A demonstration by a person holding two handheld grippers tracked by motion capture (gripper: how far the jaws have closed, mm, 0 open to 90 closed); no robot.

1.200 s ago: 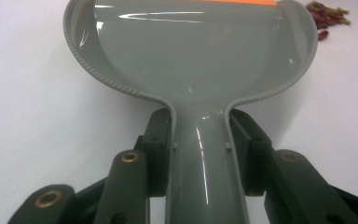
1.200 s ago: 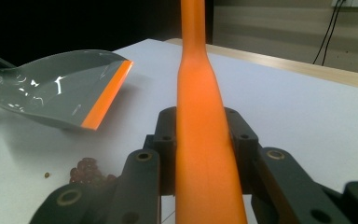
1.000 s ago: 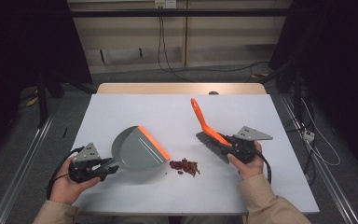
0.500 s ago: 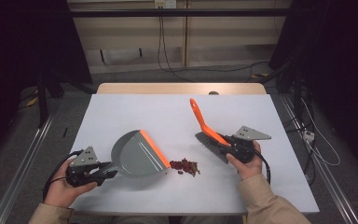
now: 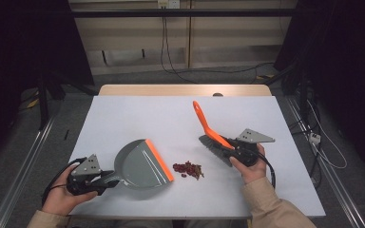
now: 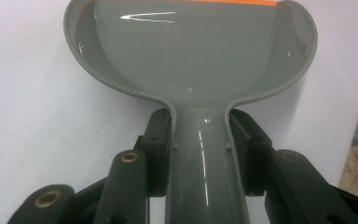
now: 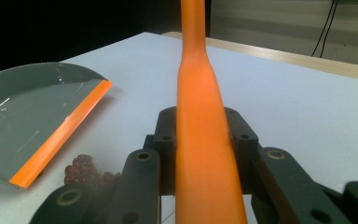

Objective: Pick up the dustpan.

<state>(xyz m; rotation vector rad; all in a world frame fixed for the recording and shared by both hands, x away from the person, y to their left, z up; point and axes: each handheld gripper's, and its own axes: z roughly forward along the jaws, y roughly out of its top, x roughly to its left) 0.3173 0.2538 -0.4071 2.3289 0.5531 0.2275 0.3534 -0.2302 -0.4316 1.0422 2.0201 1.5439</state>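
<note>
Left fingers (image 6: 158, 154) pinched on the dustpan (image 5: 140, 164) handle, pan flat on the bench (image 5: 138, 114) ahead of them. Right fingers (image 7: 168, 149) clamped on the orange brush (image 5: 211, 135) handle, bristles down just beyond them. Crumbs (image 5: 188, 169) lay between the two sets of fingers — just past the pan's orange lip, well short of the bristles. Risks judged from here: too quick a sweep, and crumbs scattered past the lip or off the bench; pan edge lifted by a tilted grip, and crumbs pushed underneath — or the smooth handle twisted between the fingers.
</note>
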